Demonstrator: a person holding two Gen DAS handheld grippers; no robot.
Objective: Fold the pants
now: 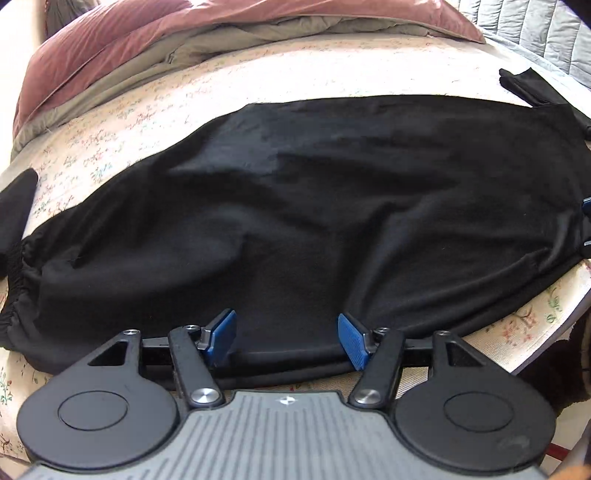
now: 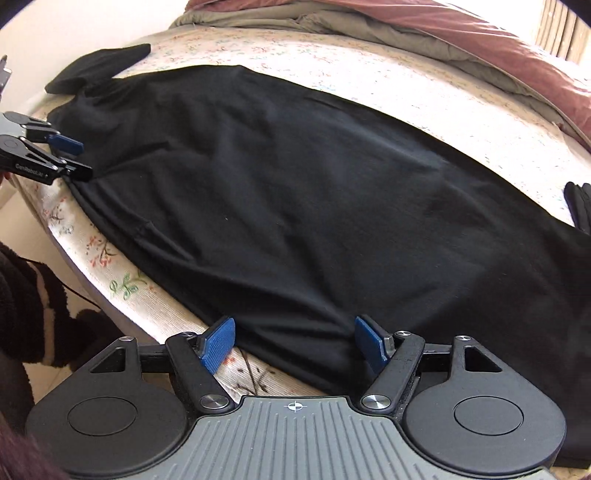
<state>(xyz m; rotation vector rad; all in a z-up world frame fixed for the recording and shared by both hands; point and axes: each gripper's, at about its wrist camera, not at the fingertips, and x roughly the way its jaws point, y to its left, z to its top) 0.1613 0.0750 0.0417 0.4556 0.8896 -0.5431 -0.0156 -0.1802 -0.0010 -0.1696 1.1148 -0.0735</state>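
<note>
Floral-sheeted bed [image 1: 155, 96], rumpled maroon duvet [image 1: 110, 33]

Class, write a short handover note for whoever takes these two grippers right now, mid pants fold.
Left gripper: open, at the near edge of the pants, fabric between its fingers, not clamped.
Right gripper: open, at the same near edge further along.
Pants: black, spread flat across the floral sheet; quilt bunched behind.
Done: laid out.
Left: likely close both on the near edge, then fold over.

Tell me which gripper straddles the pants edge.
The right gripper: one finger over the floral sheet, one over pants. The left gripper has both over pants.
</note>
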